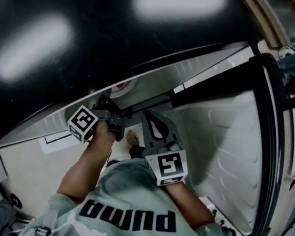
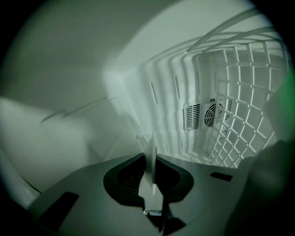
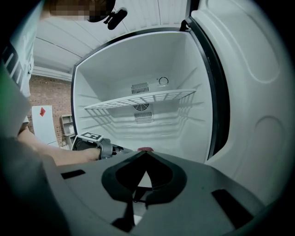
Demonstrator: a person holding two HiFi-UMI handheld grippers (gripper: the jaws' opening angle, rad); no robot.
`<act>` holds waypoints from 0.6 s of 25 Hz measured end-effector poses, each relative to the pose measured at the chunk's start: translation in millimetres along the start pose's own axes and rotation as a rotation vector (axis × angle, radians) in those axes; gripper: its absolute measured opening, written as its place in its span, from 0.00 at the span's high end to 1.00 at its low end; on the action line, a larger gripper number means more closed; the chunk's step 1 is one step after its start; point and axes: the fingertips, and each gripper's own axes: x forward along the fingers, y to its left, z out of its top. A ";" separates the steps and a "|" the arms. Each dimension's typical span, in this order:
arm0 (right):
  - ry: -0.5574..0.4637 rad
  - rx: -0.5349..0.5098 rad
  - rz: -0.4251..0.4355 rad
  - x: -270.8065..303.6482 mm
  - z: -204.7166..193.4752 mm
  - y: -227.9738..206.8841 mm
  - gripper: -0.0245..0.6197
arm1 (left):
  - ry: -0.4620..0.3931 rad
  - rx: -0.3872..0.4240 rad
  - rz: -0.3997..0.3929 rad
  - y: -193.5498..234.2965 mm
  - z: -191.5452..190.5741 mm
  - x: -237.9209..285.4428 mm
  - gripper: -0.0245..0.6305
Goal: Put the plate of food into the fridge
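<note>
The white plate [image 2: 150, 143] shows edge-on between the jaws of my left gripper [image 2: 150, 161], which is shut on its rim inside the fridge. From above, a bit of white plate with red food [image 1: 124, 86] peeks out under the fridge's black top, just beyond the left gripper [image 1: 113, 113]. My right gripper [image 1: 155, 118] is beside it at the fridge mouth with its tips together and nothing between them. In the right gripper view those shut tips [image 3: 145, 154] hide most of the plate. Only a red bit [image 3: 145, 150] shows above them. The left gripper [image 3: 115, 150] is at the left.
The fridge interior [image 3: 138, 129] is white and bare, with one wire shelf [image 3: 143, 98] and a fan vent [image 2: 203, 115] on the back wall. Its door [image 1: 223, 150] stands wide open at the right. The glossy black fridge top [image 1: 121, 27] fills the upper head view.
</note>
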 end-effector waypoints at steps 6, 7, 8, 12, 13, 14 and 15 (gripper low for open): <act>0.012 0.003 0.009 1.7 -2.1 1.8 0.96 | -0.019 -0.005 0.027 9.2 1.2 7.7 0.90; 0.017 0.004 0.010 2.2 -2.8 2.0 0.96 | -0.021 -0.004 0.024 8.8 1.8 9.2 0.90; 0.021 0.004 0.012 2.8 -3.3 2.1 0.96 | -0.022 -0.003 0.022 8.4 2.4 10.5 0.90; 0.017 0.004 0.022 4.8 -1.3 2.9 0.96 | -0.034 0.010 0.021 7.1 3.3 13.0 0.90; 0.014 0.005 0.023 4.8 -0.5 2.9 0.96 | -0.036 0.014 0.024 6.6 3.1 13.5 0.89; 0.012 0.007 0.023 4.8 -0.1 2.8 0.96 | -0.037 0.017 0.029 6.3 2.9 13.8 0.90; 0.010 0.011 0.022 4.7 0.3 2.5 0.96 | -0.038 0.019 0.034 6.2 3.0 14.0 0.89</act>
